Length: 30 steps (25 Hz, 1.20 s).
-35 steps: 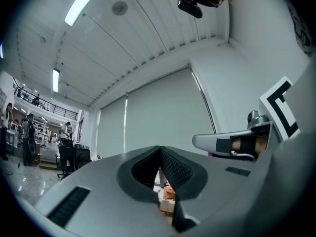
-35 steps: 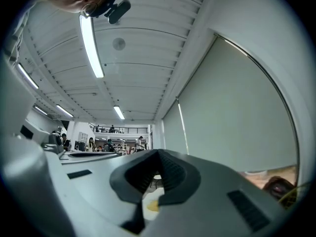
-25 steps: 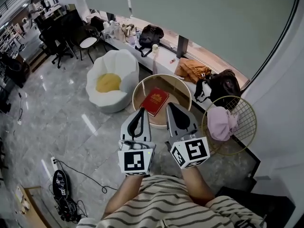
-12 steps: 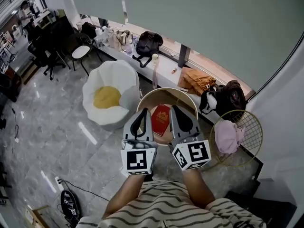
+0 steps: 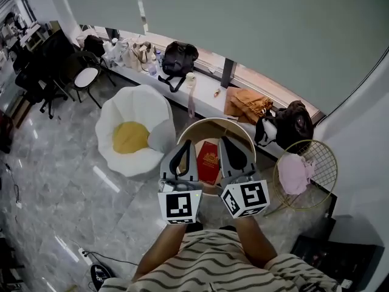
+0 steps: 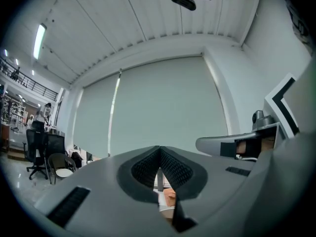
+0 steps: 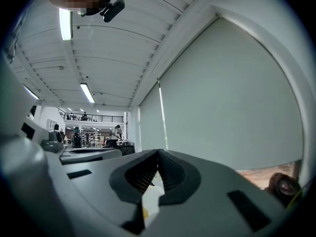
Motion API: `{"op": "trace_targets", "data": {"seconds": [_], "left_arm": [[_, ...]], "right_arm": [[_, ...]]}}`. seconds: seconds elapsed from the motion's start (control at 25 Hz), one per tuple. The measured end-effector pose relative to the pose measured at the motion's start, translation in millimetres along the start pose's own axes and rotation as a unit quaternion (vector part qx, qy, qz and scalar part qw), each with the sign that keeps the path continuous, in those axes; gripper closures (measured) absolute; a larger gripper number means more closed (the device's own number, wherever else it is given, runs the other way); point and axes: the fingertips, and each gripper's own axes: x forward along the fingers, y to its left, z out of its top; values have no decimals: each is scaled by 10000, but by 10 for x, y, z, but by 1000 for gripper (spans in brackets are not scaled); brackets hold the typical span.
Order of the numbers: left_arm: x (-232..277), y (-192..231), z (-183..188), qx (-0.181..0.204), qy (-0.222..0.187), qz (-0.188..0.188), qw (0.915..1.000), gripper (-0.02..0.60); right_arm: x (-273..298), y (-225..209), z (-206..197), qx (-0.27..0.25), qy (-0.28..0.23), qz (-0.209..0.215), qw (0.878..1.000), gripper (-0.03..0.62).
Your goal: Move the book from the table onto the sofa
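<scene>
We hold left gripper and right gripper clenched empty, the book untouched on the table, nothing yet on the sofa.

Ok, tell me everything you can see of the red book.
The red book lies closed and flat on the round table, cover up, with a gold marking too small to read. Its long sides are hidden behind the left gripper and right gripper. Only the table appears to touch it.
</scene>
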Motion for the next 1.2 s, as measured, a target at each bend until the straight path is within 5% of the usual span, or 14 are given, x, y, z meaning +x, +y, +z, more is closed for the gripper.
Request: {"op": "trace_targets", "data": {"seconds": [0.52, 1.2], "left_arm": [[657, 174, -669, -320, 592, -455, 9967, 575], [1461, -169, -1497, -76, 1368, -850, 9869, 575]], "right_arm": [[496, -358, -580, 211, 599, -546, 9965, 580], [845, -1222, -1249, 696, 1031, -769, 9893, 580]]}}
